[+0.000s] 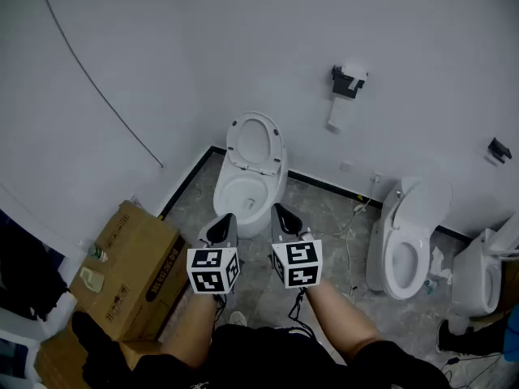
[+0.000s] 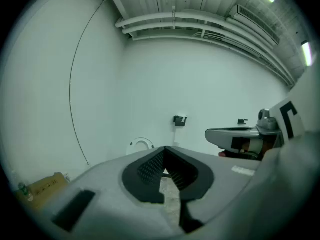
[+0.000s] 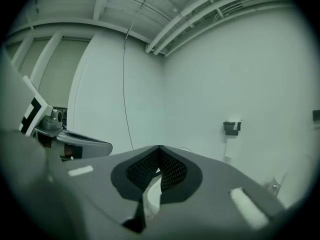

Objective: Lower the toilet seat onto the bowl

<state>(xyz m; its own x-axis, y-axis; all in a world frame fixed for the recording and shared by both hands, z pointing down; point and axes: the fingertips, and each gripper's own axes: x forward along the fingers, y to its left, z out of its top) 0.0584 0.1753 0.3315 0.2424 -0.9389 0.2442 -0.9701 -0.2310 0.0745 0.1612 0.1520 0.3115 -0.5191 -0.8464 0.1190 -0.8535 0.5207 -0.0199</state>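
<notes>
A white toilet stands against the far wall in the head view. Its seat (image 1: 253,144) is raised and leans back over the open bowl (image 1: 242,198). My two grippers hover side by side just short of the bowl's near rim. The left gripper (image 1: 225,220) is shut with nothing in it, and its tips meet in the left gripper view (image 2: 165,149), where the raised seat (image 2: 140,145) peeks over the jaws. Nothing is held by the right gripper (image 1: 280,211) either, and its jaws are shut, tips touching (image 3: 159,149). Neither gripper touches the toilet.
A second white toilet (image 1: 409,233) stands to the right, with a third fixture (image 1: 482,274) beyond it. Cardboard boxes (image 1: 134,270) sit on the floor at the left. A paper holder (image 1: 347,80) hangs on the wall. A cable (image 1: 350,250) trails over the stone floor between the toilets.
</notes>
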